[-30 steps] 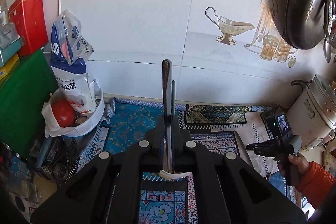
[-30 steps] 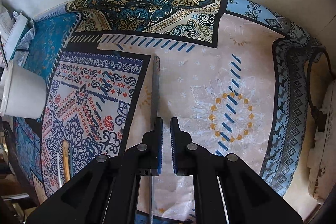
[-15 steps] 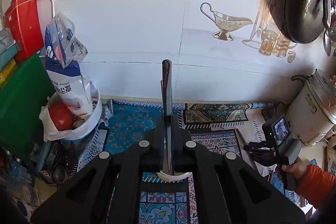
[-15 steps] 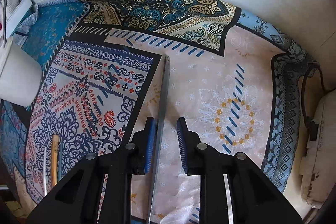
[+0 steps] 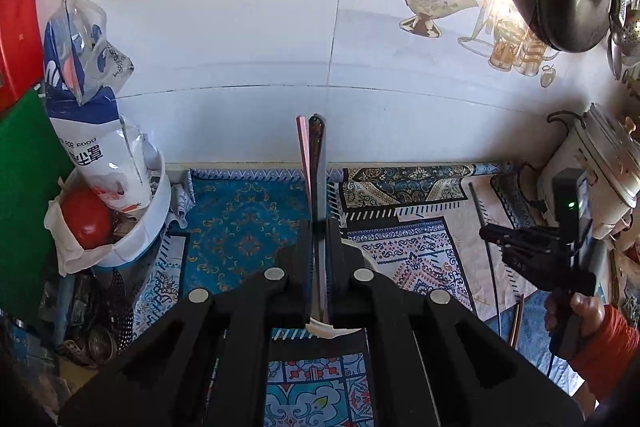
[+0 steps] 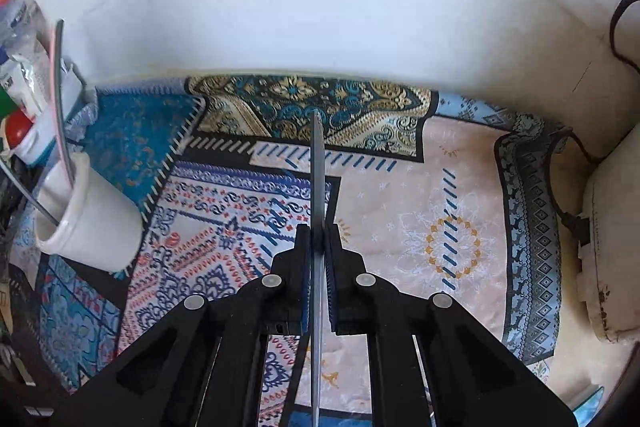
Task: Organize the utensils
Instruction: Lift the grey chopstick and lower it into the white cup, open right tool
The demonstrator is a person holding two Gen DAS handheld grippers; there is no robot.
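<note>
Jaws of my right gripper [image 6: 319, 239] are now clamped on a flat grey utensil handle [image 6: 318, 179]; half a second ago they stood apart on either side of it. The handle runs forward between the pads, its tip over the patterned cloth [image 6: 440, 211]. To the left, a white holder cup [image 6: 86, 223] is seen tilted, with a pink and a grey stick [image 6: 59, 95] rising from it.

My left gripper [image 5: 319, 239] stays clamped on upright utensils: a dark handle [image 5: 318, 163], and a pink stick [image 5: 304, 147] newly visible beside it. Below the pads shows a white rim [image 5: 320, 329]; I cannot tell what it belongs to. From this view my right gripper [image 5: 494, 233] holds a thin dark rod [image 5: 486, 239] above the cloth, where before it sat lower.

Writing: the blue-white bag [image 5: 92, 131] in the tub [image 5: 136, 239] reads "FOR FOOD"; the characters beneath I cannot read.
</note>
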